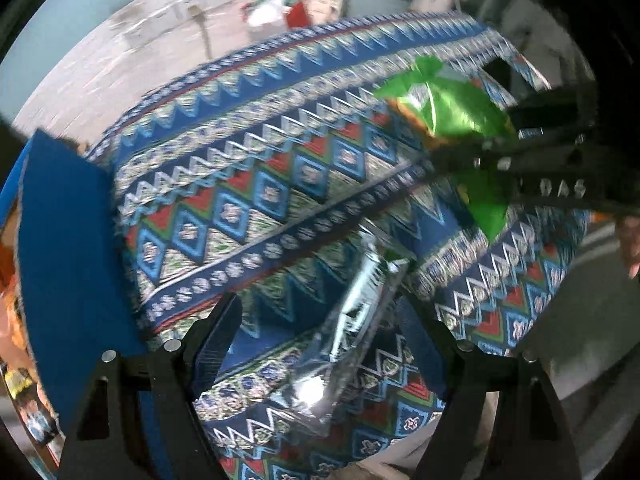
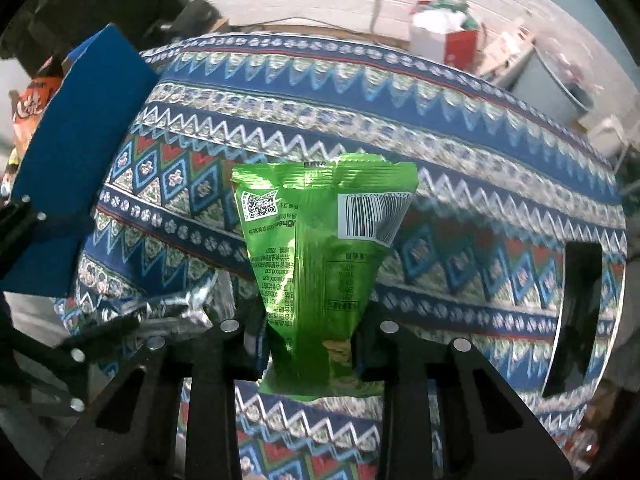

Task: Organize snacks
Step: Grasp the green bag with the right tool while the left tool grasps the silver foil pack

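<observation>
My right gripper is shut on a green snack bag, held upright above the patterned tablecloth, its barcode side facing the camera. In the left wrist view the same green bag hangs in the right gripper at the upper right. My left gripper is open, its fingers on either side of a silver foil packet lying on the cloth. The silver packet also shows in the right wrist view, at the lower left.
A blue box stands at the table's left edge, with orange snack bags inside it; it also shows in the left wrist view. A black object lies on the cloth at right. Clutter and a bin stand beyond the table.
</observation>
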### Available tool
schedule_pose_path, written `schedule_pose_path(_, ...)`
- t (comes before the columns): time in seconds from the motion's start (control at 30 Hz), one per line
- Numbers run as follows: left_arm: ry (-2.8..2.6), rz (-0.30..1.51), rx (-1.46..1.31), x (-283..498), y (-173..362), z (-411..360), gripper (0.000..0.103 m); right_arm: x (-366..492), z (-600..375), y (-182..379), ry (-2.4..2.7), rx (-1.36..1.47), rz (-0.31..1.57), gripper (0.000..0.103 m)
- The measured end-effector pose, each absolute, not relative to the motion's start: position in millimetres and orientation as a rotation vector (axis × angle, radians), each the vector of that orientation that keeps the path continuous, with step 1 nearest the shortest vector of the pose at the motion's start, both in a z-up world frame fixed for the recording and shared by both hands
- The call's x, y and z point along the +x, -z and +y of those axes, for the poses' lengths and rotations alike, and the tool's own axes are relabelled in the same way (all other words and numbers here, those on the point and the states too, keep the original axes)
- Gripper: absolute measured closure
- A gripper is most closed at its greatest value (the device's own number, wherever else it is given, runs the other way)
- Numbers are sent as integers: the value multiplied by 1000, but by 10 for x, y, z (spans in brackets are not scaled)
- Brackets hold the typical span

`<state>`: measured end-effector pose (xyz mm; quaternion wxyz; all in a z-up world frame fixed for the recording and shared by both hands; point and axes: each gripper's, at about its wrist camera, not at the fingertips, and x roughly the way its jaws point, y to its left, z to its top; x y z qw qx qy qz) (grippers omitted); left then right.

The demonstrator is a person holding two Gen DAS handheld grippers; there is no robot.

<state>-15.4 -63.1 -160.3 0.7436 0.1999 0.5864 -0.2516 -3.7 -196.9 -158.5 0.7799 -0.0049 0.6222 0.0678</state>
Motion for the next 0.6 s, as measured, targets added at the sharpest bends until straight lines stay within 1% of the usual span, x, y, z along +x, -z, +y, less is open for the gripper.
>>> schedule_pose_path(0.37, 555, 1341, 548, -243, 2004, -787, 22, -195, -2123, 1553, -123, 43, 1355, 74)
schedule_pose_path(0.47, 550, 1359, 540, -233, 2075, -761, 37, -178, -2094, 1557, -132, 41, 1353, 74)
schedule_pose_path(0.53, 555, 1351, 520, -222, 2057, -742, 52, -172, -2069, 1561, -138, 40, 1352, 74)
schedule_pose_path(0.57, 553, 1350, 524, -221, 2057, -740, 62, -165, -2055, 1566, -141, 38, 1352, 74)
schedule_pose_path(0.6, 548, 1342, 533, -251, 2060, -739, 65, -160, -2045, 1567, -144, 36, 1351, 74)
